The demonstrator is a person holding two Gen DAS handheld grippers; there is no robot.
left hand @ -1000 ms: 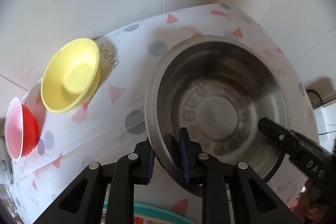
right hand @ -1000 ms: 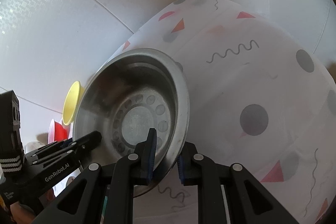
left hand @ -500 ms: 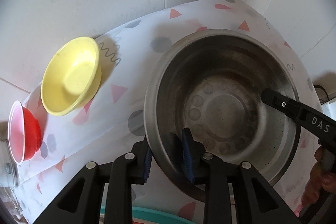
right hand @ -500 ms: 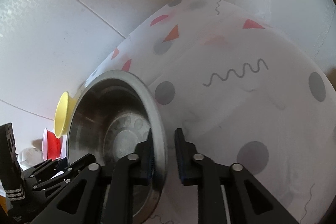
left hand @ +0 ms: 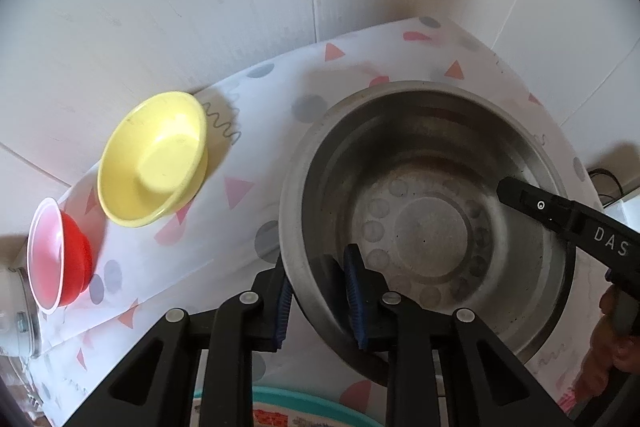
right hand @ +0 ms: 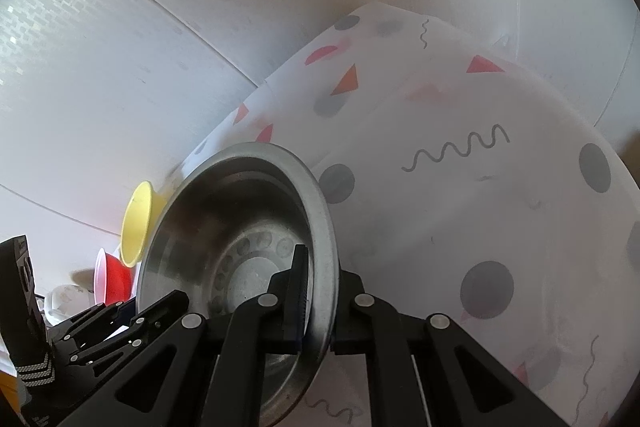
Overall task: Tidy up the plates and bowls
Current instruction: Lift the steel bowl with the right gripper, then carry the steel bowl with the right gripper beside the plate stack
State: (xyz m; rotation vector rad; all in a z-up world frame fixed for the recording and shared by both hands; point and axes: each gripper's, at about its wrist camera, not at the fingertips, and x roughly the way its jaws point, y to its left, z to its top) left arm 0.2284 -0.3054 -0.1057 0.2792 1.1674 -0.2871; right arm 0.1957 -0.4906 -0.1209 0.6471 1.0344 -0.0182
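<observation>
Left tongs (left hand: 318, 297) straddled the near rim of the steel bowl (left hand: 424, 227), one blue pad outside, one inside, set narrow on the wall; whether the pads really pressed could not be told for sure, but it looked like a grip. Right tongs (right hand: 320, 301) had just been closing and were clamped on the opposite rim (right hand: 320, 211), the thin metal edge between the pads. So the bowl was pinched on two sides, sitting on the patterned sheet (right hand: 500, 187) near the white wall. Further left on the sheet sat a yellow bowl (left hand: 154, 157) and, well apart at the edge, a red bowl (left hand: 66, 259) with a clear rim. A teal plate edge (left hand: 304, 403) showed under the left tongs. Judgement: the steel bowl is stiff, smooth and likely slippery, heavier than the plastic ones; the flat rolled rim is the only good hold. One-sided pinch would let it swing, so two opposite grips suit. Not fragile, would clang if dropped.
</observation>
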